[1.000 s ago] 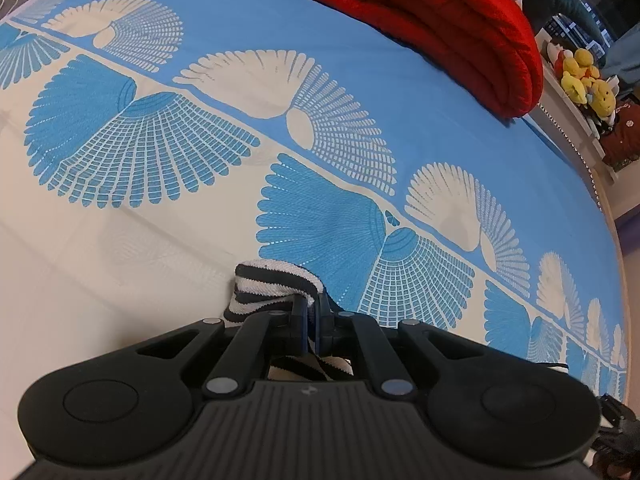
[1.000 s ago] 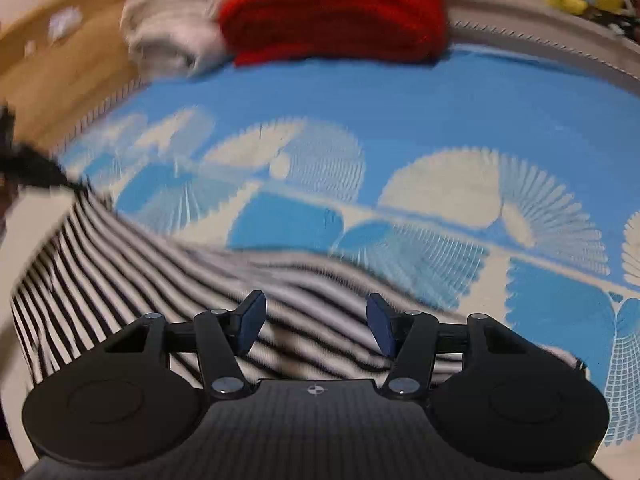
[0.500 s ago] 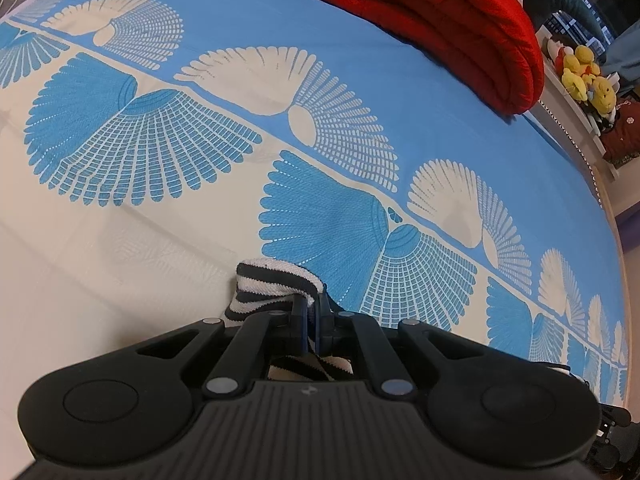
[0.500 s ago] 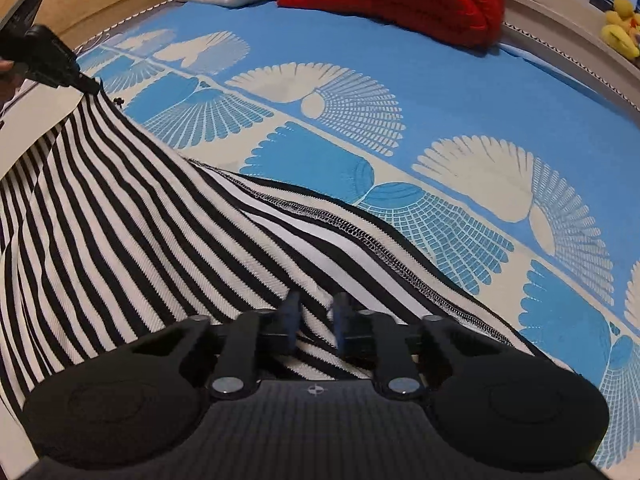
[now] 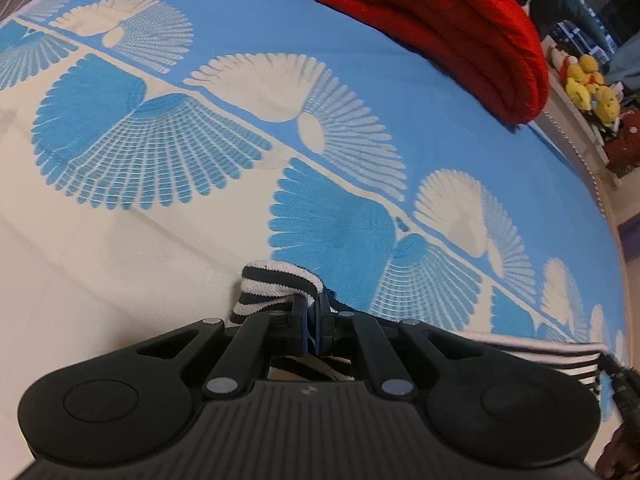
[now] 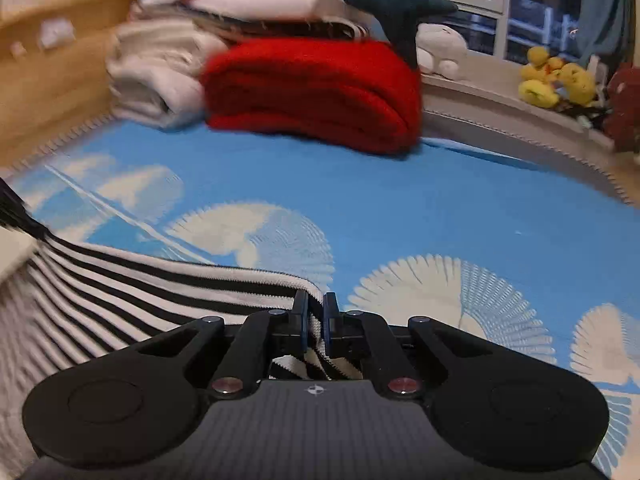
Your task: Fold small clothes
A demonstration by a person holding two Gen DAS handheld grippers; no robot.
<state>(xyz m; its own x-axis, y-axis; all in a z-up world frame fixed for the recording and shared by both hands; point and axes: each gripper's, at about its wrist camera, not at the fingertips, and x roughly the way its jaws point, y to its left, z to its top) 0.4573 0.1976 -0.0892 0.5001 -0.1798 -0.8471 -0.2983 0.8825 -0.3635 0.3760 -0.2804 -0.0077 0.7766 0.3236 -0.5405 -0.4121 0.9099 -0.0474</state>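
A striped garment (image 6: 120, 292) lies at lower left on the bedspread (image 6: 400, 200); a folded blanket (image 6: 316, 92) sits at upper centre.

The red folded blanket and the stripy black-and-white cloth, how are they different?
The red folded blanket is one plain colour; the stripy black-and-white cloth has bands. The blanket sits folded in a thick bundle, untouched; the cloth is spread out and not folded yet. The left gripper and right gripper are both shut on the cloth. Both things are soft and lie on the blue-and-white patterned bed cover.

Left gripper (image 5: 313, 320) clamped tight; right gripper (image 6: 316, 320) has just been closing, pinching cloth.
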